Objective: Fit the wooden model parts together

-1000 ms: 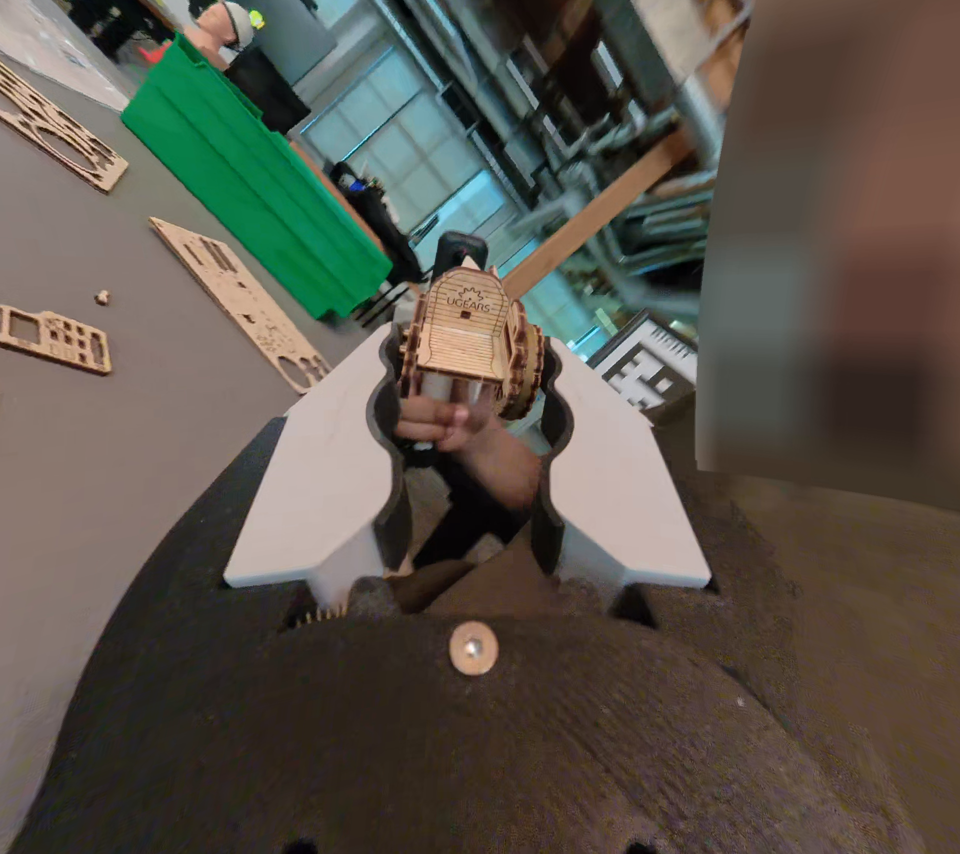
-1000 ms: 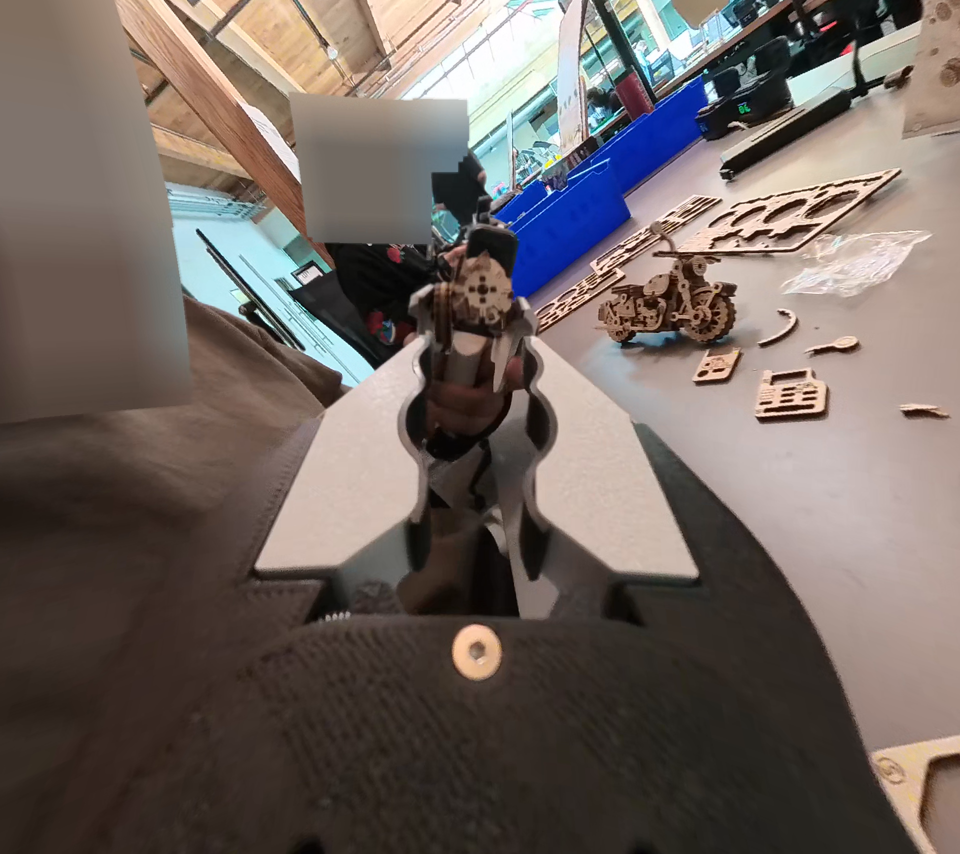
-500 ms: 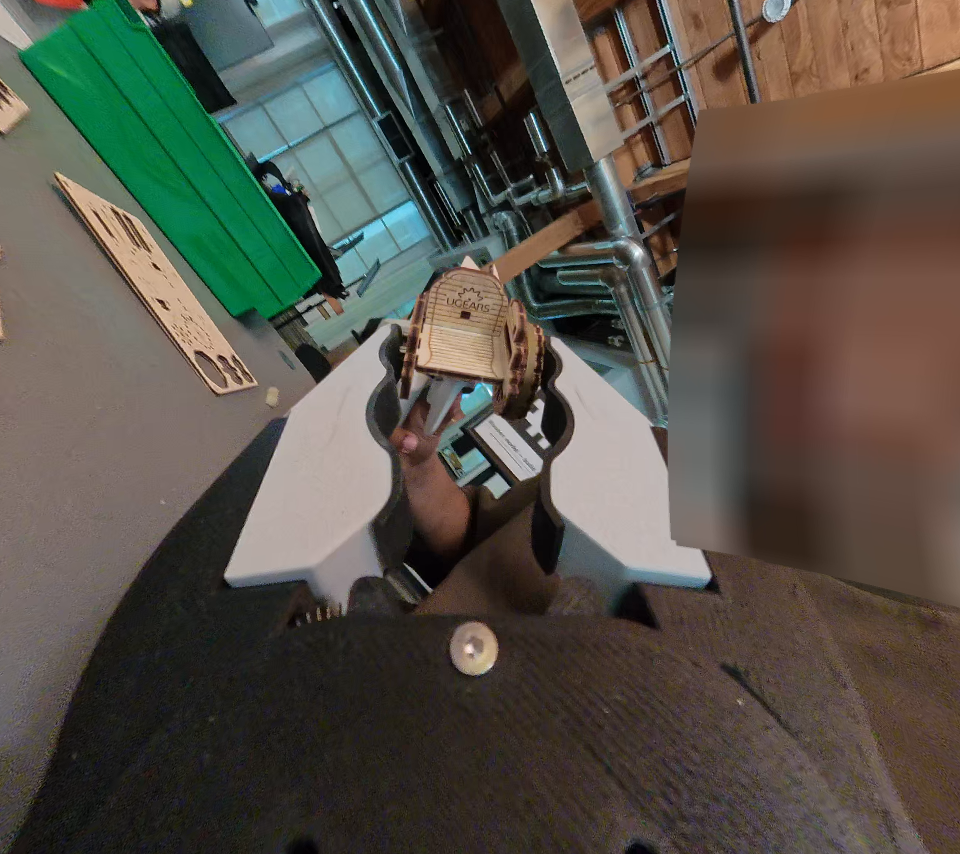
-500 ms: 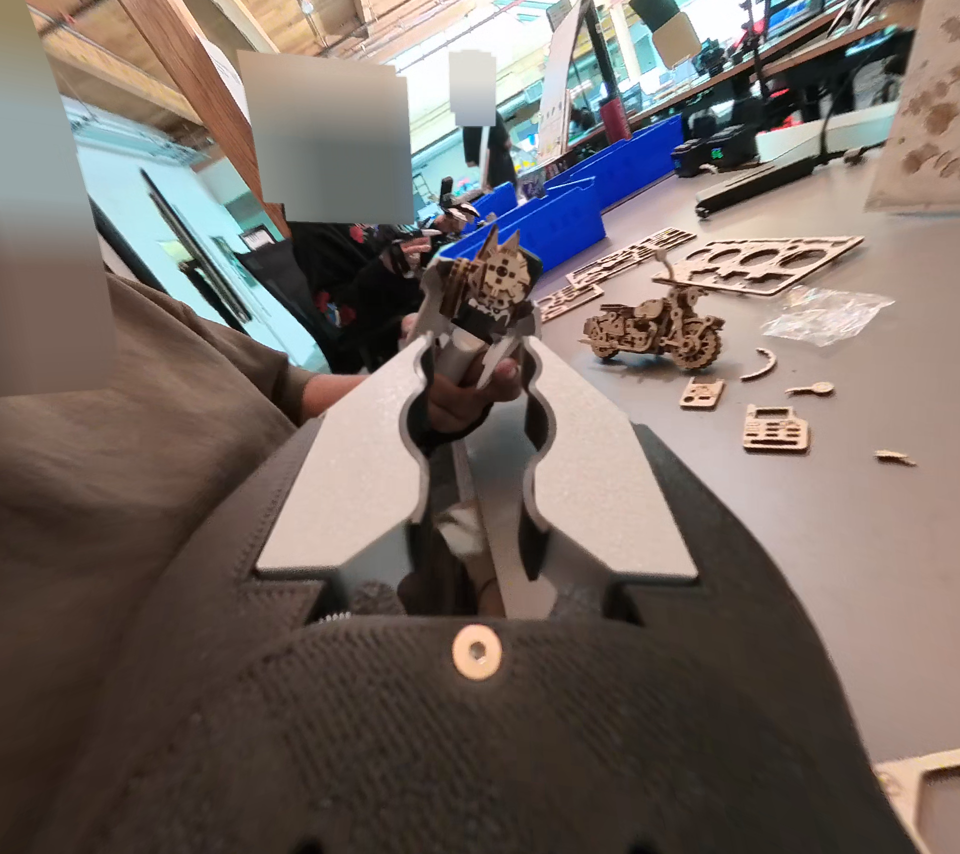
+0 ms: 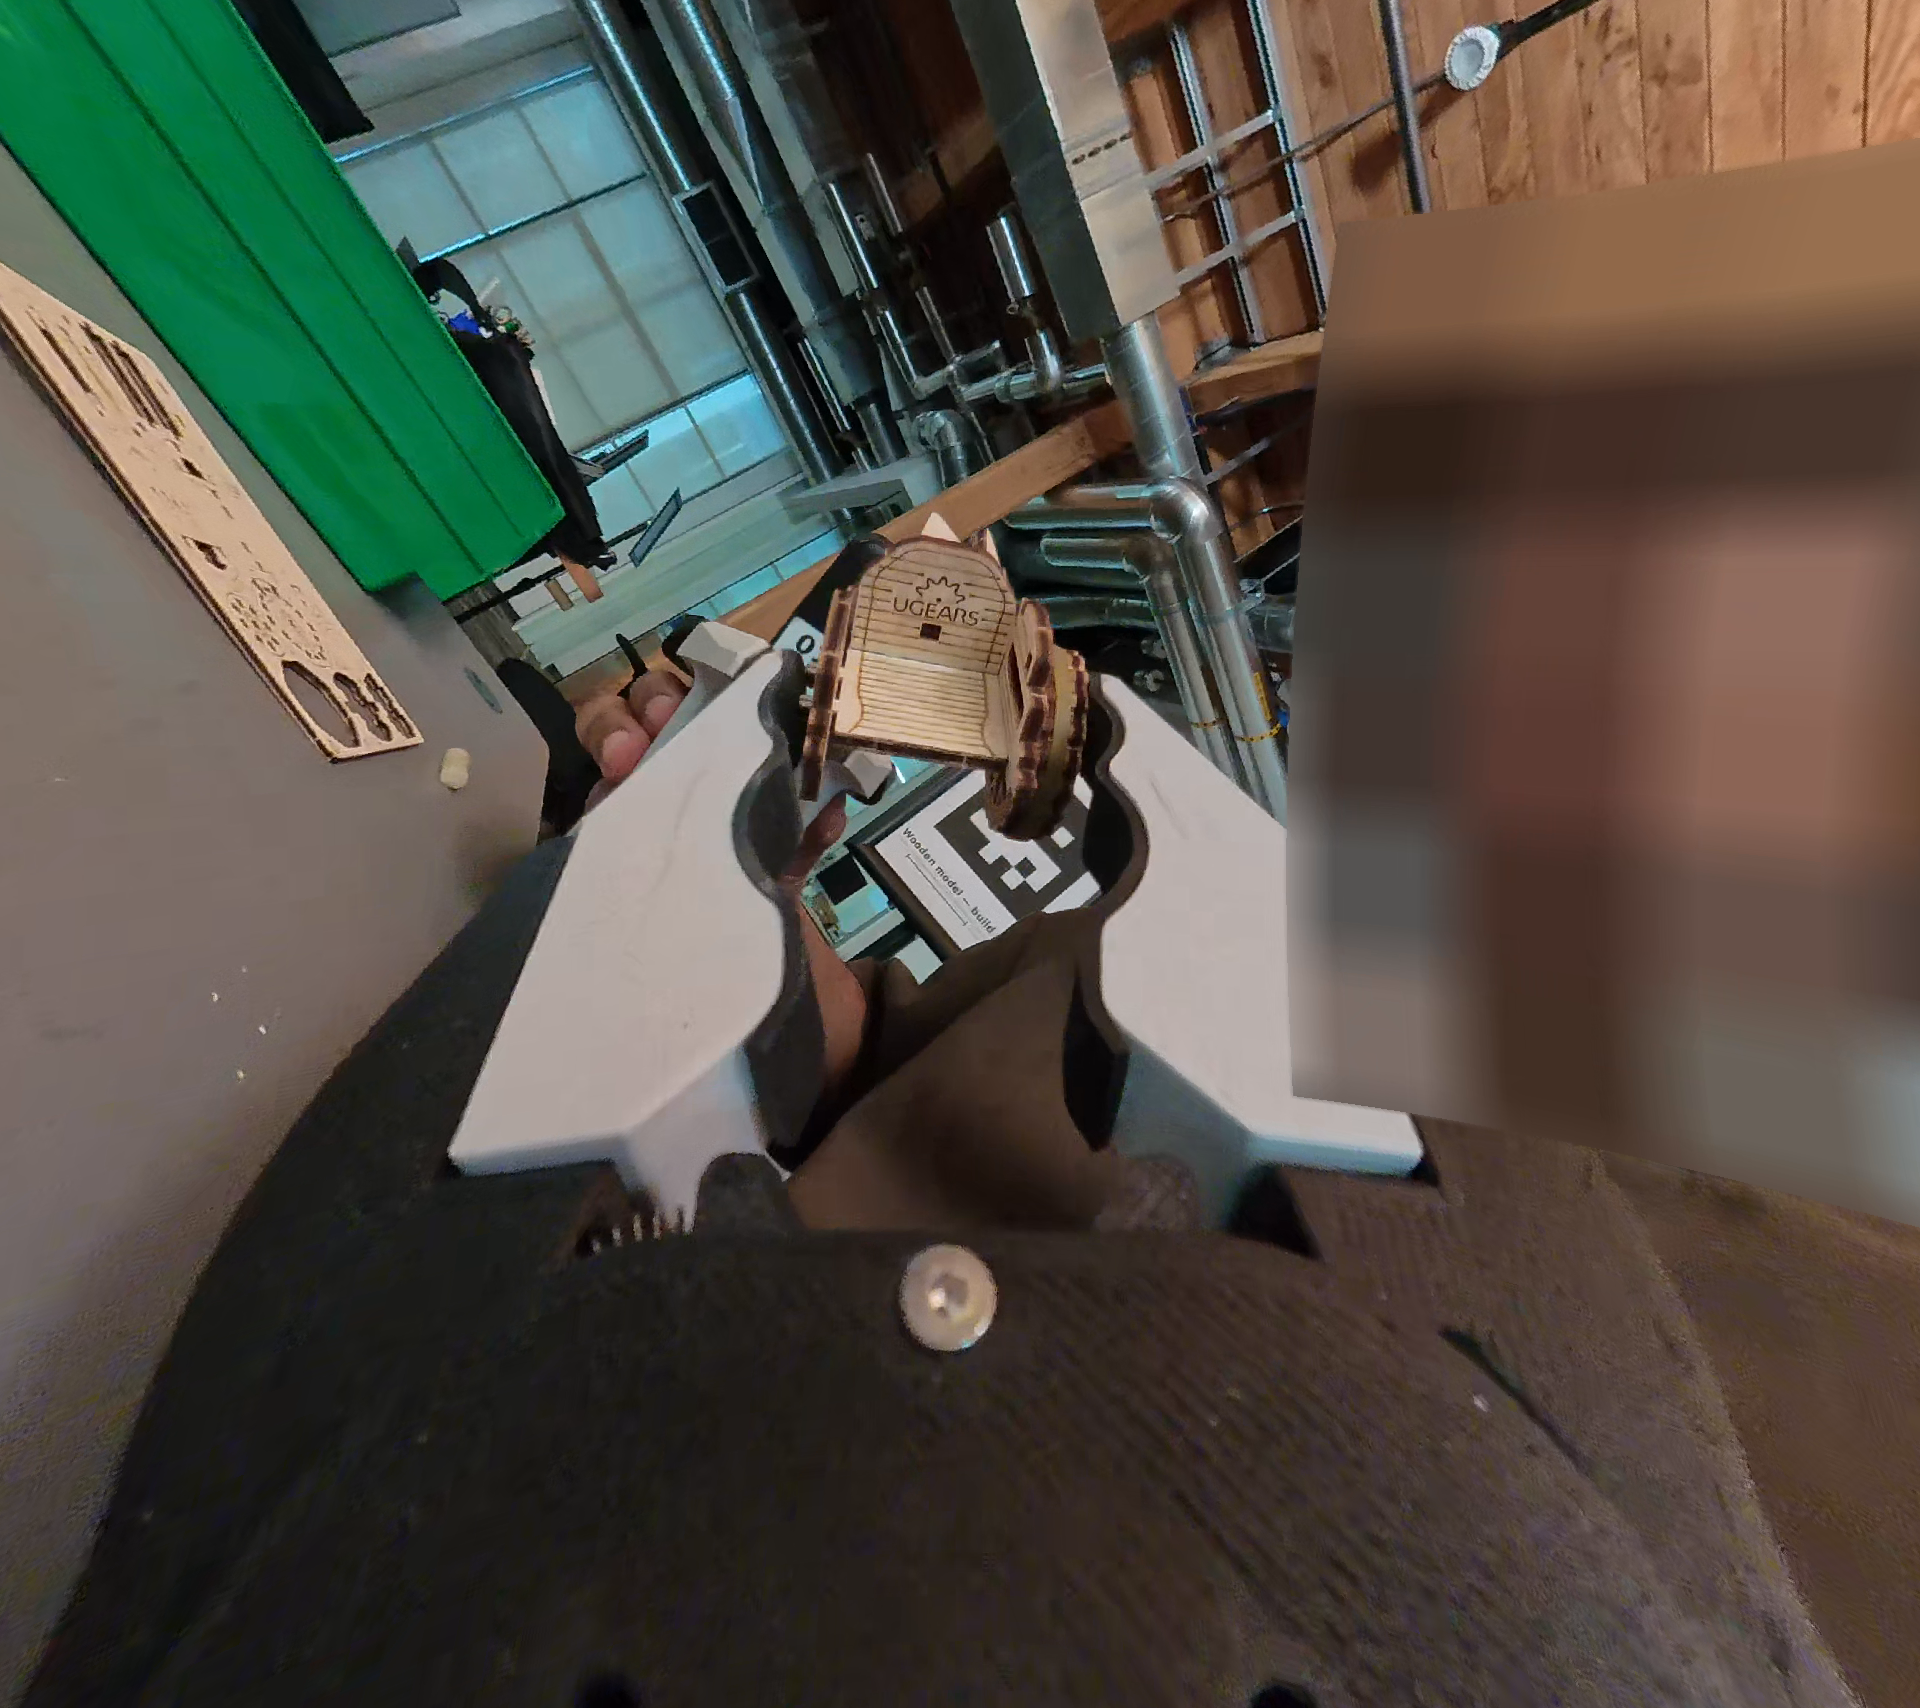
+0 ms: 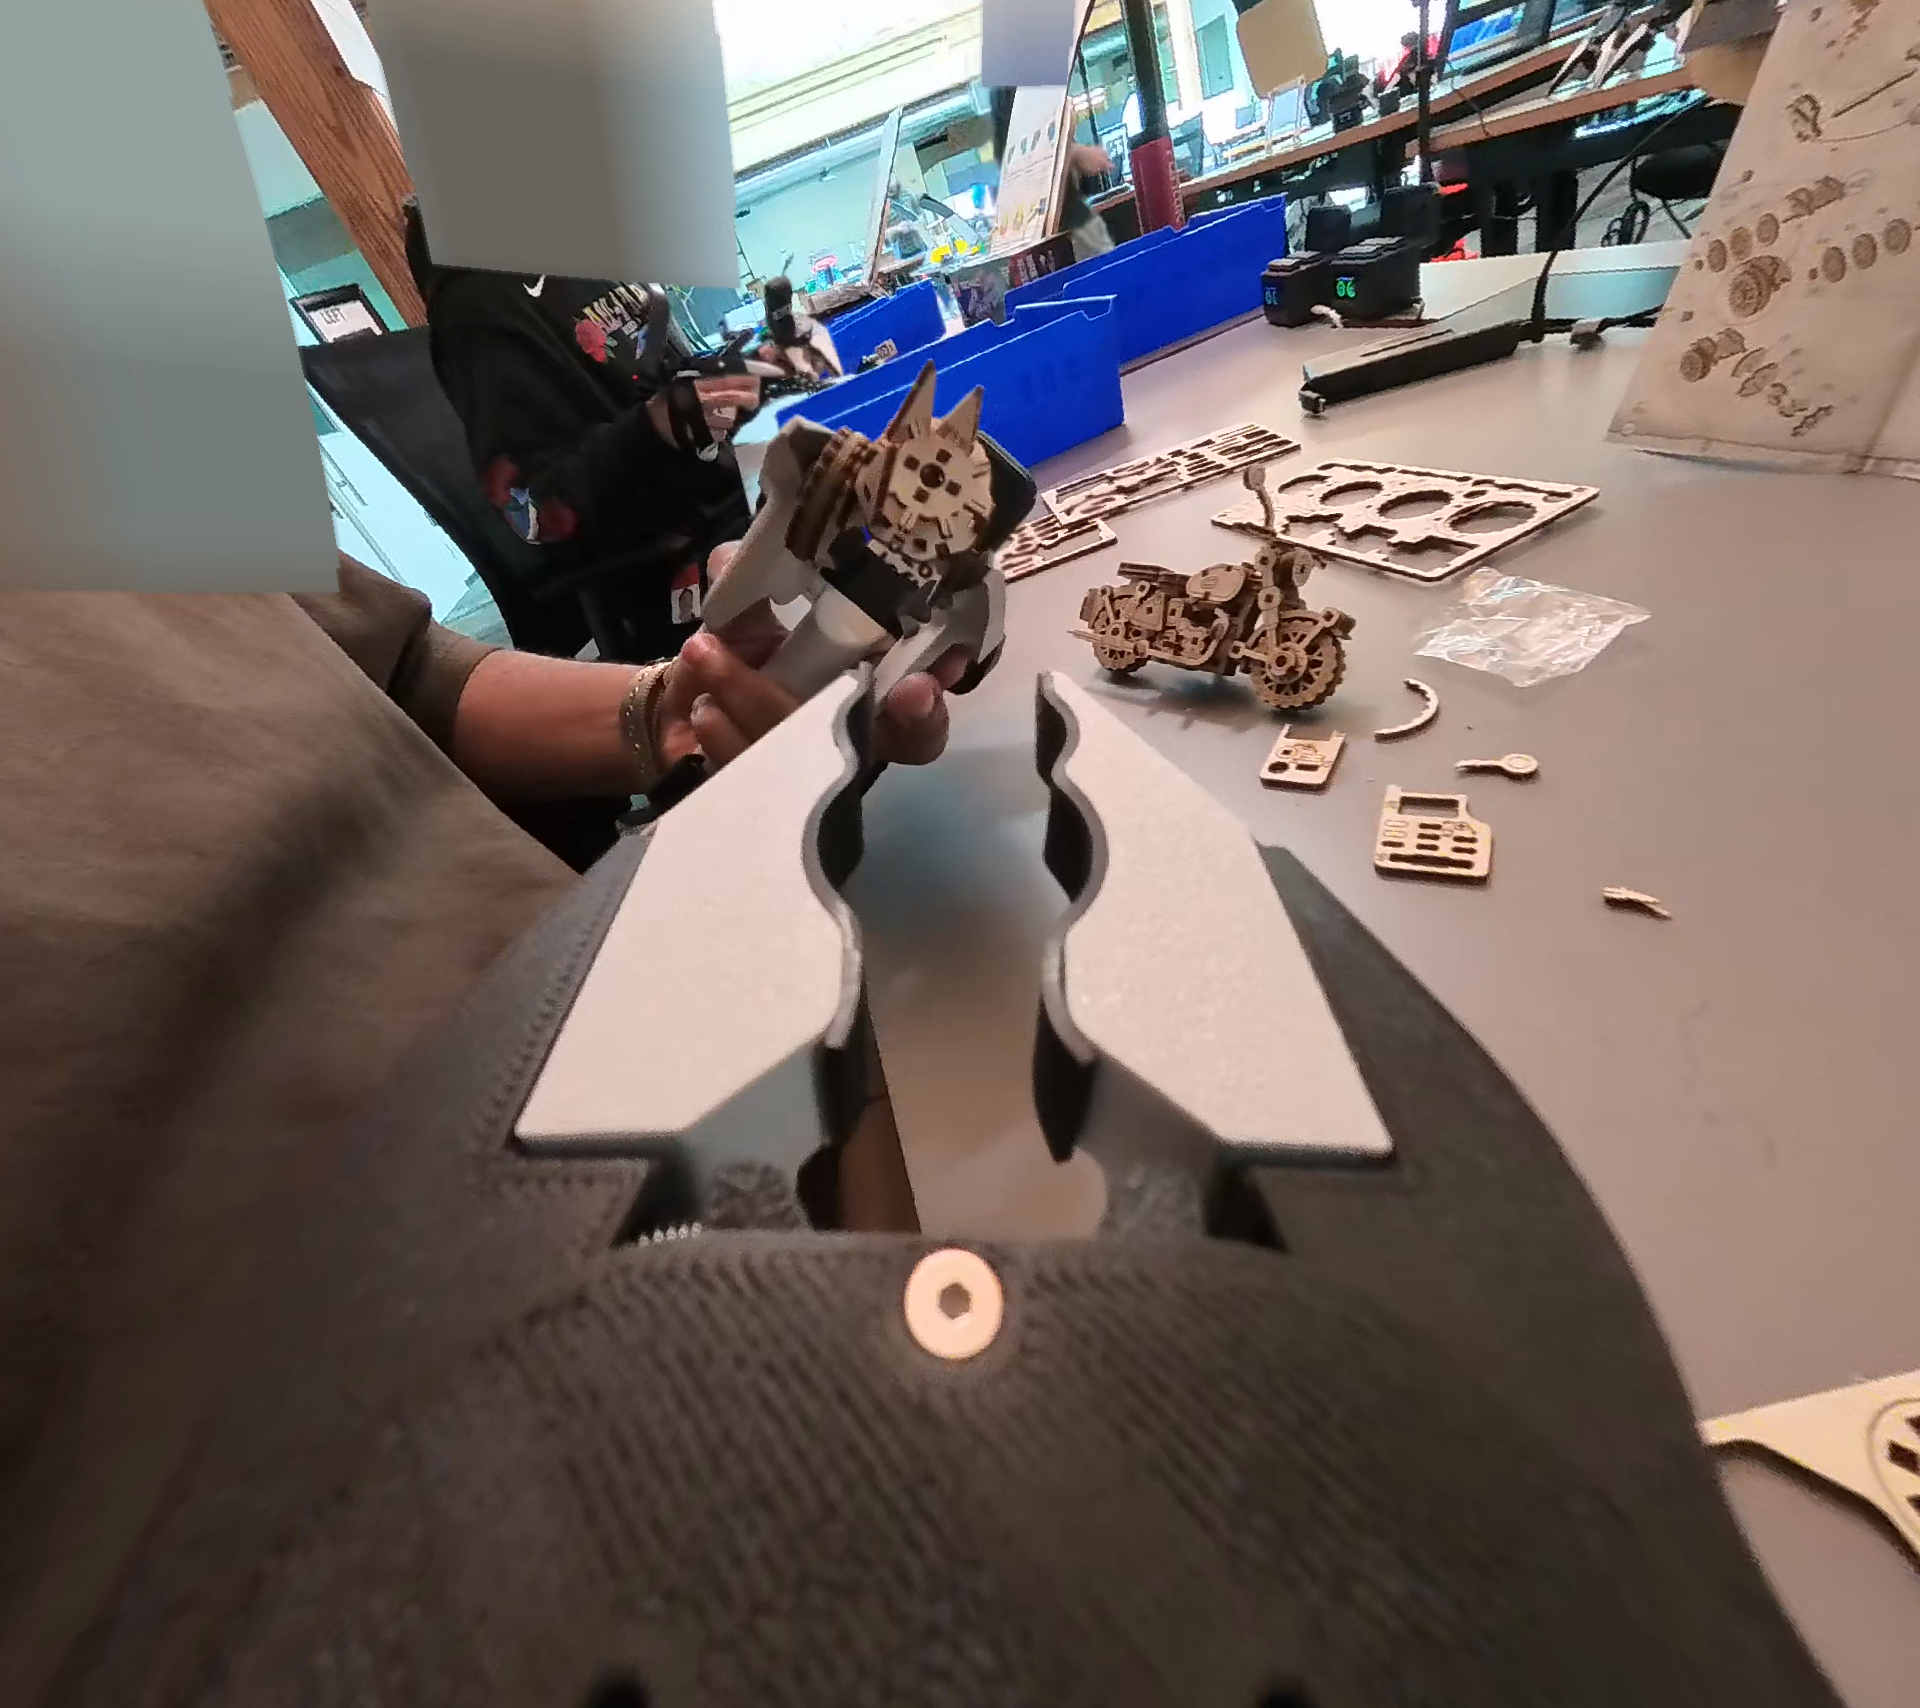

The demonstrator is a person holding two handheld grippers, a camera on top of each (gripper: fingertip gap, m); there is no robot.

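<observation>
Left wrist view shows the left gripper (image 5: 940, 723) closed on a small wooden sub-assembly (image 5: 935, 682), a chair-shaped piece with a slatted seat and gear-toothed side discs. It is pinched at the very tips of the white fingers (image 5: 665, 879), most of it standing clear beyond them, probably so that its free faces stay open for the next part. It is held up in the air, well above the grey table (image 5: 156, 827), where a punched-out wooden sheet (image 5: 208, 557) lies to the sub-assembly's left.

In the right wrist view the same sub-assembly (image 6: 914, 495) appears from its other side, a round toothed disc facing the camera, gripped by the left gripper (image 6: 883, 536) in the person's hand (image 6: 748, 702). The right gripper (image 6: 945, 702) sits just below and to the right of the sub-assembly, apart from it, its jaws parted by a moderate gap with nothing between them. That suggests it is free to fetch another piece.

To the right of the sub-assembly, on the table, stands a finished wooden motorcycle (image 6: 1216, 630). Near the motorcycle lie loose cut parts (image 6: 1434, 832), a clear plastic bag (image 6: 1527, 624) and emptied frame sheets (image 6: 1403, 515). My judgement is that a loose part must be picked up next and pressed onto the held sub-assembly; thin tabs could snap if it is forced askew.
</observation>
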